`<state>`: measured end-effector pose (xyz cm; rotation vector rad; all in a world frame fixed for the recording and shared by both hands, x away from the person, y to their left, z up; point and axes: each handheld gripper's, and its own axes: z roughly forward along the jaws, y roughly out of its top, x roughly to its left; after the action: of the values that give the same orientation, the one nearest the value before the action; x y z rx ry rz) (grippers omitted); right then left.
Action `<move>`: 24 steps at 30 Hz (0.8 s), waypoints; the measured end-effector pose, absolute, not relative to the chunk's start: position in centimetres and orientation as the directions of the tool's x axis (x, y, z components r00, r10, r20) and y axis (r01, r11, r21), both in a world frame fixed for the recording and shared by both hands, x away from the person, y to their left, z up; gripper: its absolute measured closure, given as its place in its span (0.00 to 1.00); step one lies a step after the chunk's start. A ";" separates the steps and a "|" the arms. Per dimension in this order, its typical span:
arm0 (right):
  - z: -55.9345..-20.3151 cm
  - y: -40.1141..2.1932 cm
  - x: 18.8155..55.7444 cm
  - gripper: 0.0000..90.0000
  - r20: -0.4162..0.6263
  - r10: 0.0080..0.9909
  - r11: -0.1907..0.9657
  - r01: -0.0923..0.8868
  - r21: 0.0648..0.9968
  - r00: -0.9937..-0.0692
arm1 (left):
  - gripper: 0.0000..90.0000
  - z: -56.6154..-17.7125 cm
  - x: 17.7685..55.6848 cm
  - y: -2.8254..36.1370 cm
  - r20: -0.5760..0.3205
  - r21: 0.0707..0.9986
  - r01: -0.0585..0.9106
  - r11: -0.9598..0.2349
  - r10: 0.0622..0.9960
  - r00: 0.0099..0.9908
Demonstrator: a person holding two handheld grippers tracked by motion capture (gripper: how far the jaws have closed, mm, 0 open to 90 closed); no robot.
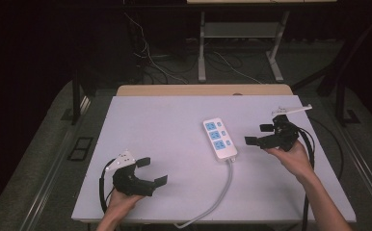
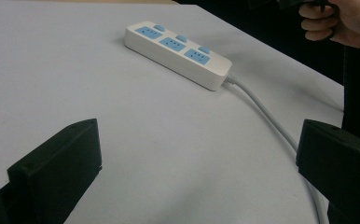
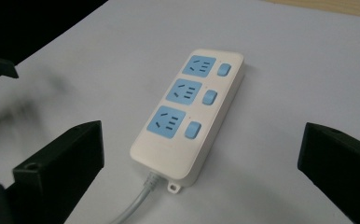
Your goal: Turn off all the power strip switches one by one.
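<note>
Two grippers over a white table (image 1: 165,144), one per hand. White power strip (image 1: 219,138) lies flat near the table's middle: three blue sockets, each with a blue switch beside it. Its grey cord (image 1: 218,199) runs off the near edge. Left gripper (image 1: 152,172), near corner, jaws spread wide, nothing between them. Right gripper (image 1: 259,134), just beside the strip on its right, jaws likewise spread and empty, pointed toward the strip, not touching it.
</note>
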<state>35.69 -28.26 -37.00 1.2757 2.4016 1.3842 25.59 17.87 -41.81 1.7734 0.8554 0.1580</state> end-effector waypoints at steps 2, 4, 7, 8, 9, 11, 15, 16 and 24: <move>-37.0 -28.5 35.0 0.00 0.309 0.697 0.236 0.613 0.754 -0.647 | 0.00 -41.8 25.6 17.8 -0.298 0.873 0.469 -0.134 0.615 0.730; -37.1 -28.7 34.7 0.00 0.311 0.696 0.234 0.613 0.755 -0.648 | 0.00 -41.8 25.6 17.8 -0.298 0.873 0.469 -0.135 0.615 0.730; -37.4 -29.1 33.4 0.00 0.318 0.694 0.224 0.613 0.758 -0.646 | 0.00 -41.8 25.6 17.8 -0.299 0.872 0.470 -0.134 0.615 0.730; -37.4 -29.2 33.2 0.00 0.318 0.693 0.223 0.611 0.759 -0.647 | 0.00 -41.9 25.6 17.8 -0.300 0.872 0.471 -0.133 0.616 0.729; -37.5 -29.3 32.9 0.00 0.322 0.691 0.219 0.613 0.759 -0.647 | 0.00 -41.9 25.7 17.8 -0.301 0.872 0.471 -0.132 0.615 0.729; -37.7 -29.4 32.2 0.00 0.322 0.692 0.215 0.610 0.763 -0.646 | 0.00 -41.9 25.7 17.9 -0.300 0.871 0.472 -0.134 0.616 0.728; -38.5 -29.5 30.5 0.00 0.319 0.692 0.209 0.602 0.770 -0.648 | 0.00 -41.9 25.7 17.9 -0.299 0.869 0.475 -0.139 0.617 0.728; -38.7 -29.6 30.1 0.00 0.317 0.693 0.207 0.600 0.773 -0.648 | 0.00 -41.9 25.7 17.9 -0.300 0.869 0.476 -0.138 0.618 0.727; -40.7 -29.7 27.3 0.00 0.327 0.688 0.200 0.602 0.773 -0.648 | 0.00 -41.9 25.7 18.1 -0.302 0.868 0.478 -0.133 0.623 0.721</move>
<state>27.28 -29.68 -40.66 1.2734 2.3620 1.4530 25.68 18.07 -41.92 1.7769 0.8705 0.1579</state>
